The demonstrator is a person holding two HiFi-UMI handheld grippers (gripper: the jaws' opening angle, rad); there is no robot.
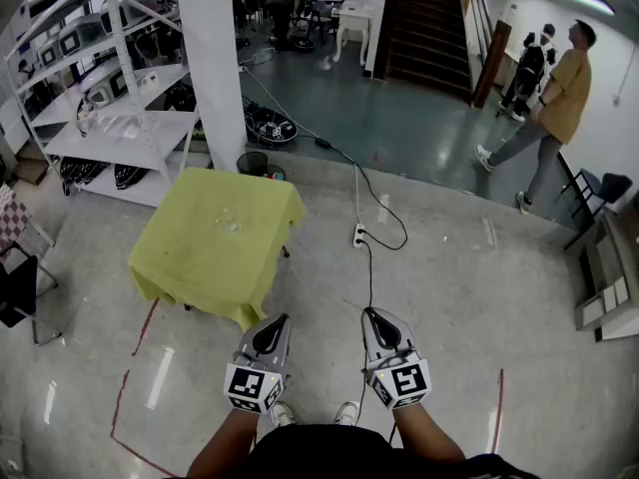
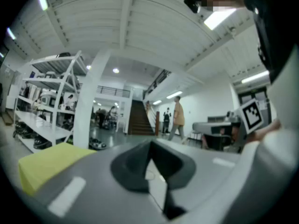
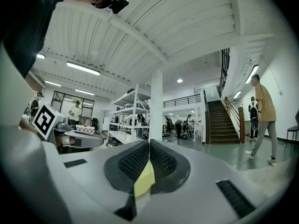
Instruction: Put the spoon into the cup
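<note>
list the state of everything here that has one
left gripper: shut, empty, level
right gripper: shut, empty, level
yellow tablecloth: spread out, edges hanging down
power strip: lying on floor, cable attached
</note>
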